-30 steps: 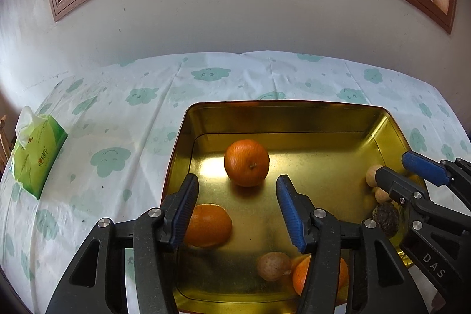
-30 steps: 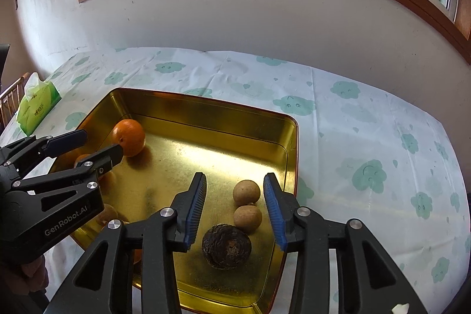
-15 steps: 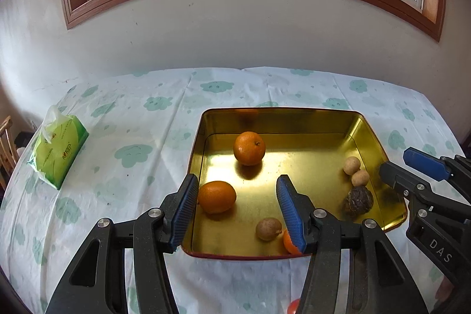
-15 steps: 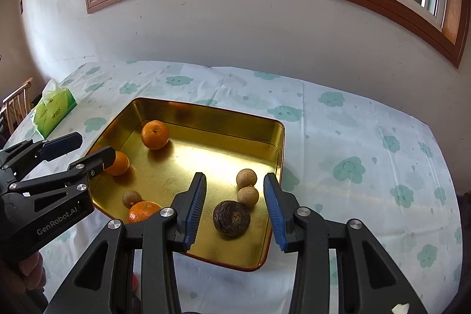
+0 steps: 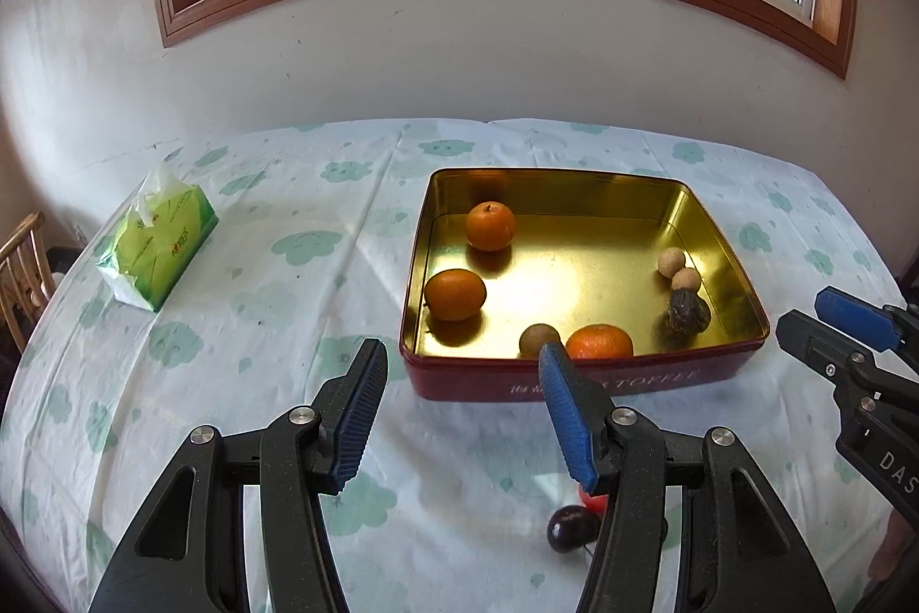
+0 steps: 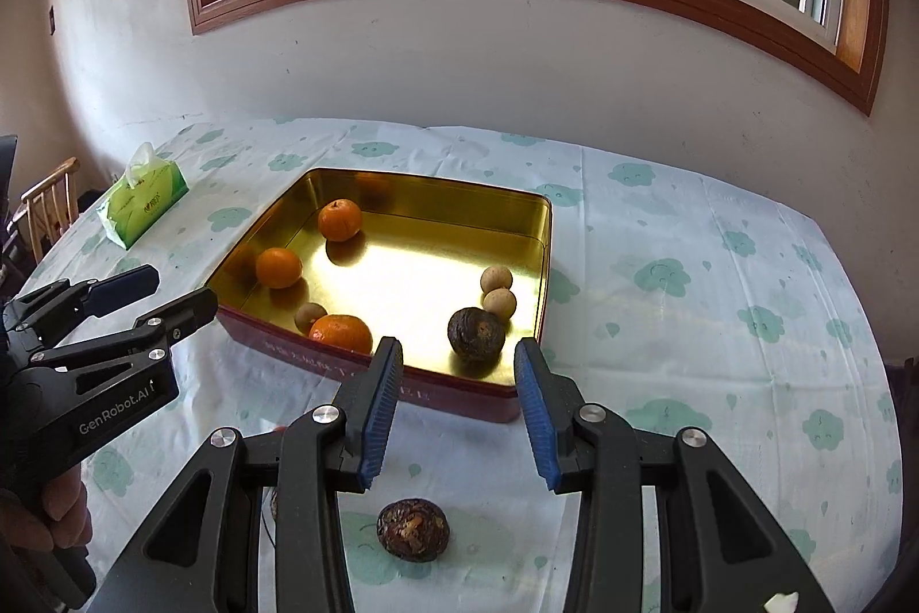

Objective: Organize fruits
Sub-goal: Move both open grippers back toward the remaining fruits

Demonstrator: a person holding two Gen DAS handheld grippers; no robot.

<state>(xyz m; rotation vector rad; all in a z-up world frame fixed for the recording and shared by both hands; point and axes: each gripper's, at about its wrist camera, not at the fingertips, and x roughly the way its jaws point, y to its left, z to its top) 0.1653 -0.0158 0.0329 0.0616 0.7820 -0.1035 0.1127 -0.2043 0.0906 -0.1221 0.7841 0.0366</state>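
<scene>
Fruit in a gold tin (image 6: pixel 534 234) on a cloud-print tablecloth (image 6: pixel 718 303).
Three oranges (image 6: pixel 340 220), small brown fruits and a dark wrinkled fruit (image 6: pixel 475 334) lie inside; another (image 6: pixel 412 529) lies outside. Left gripper (image 5: pixel 459 400) and right gripper (image 6: pixel 454 400) hover, jaws parted, empty.

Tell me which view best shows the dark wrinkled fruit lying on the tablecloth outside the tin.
The right wrist view: the wrinkled fruit lies fully visible on the tablecloth between that gripper's fingers. The left wrist view does not clearly show it.

Each hand-held gripper, left (image 5: pixel 459 371) and right (image 6: pixel 454 371), has 2 black fingers, ribbed blue pads, silver screws; left body marked "GenRobot.AI".
</scene>
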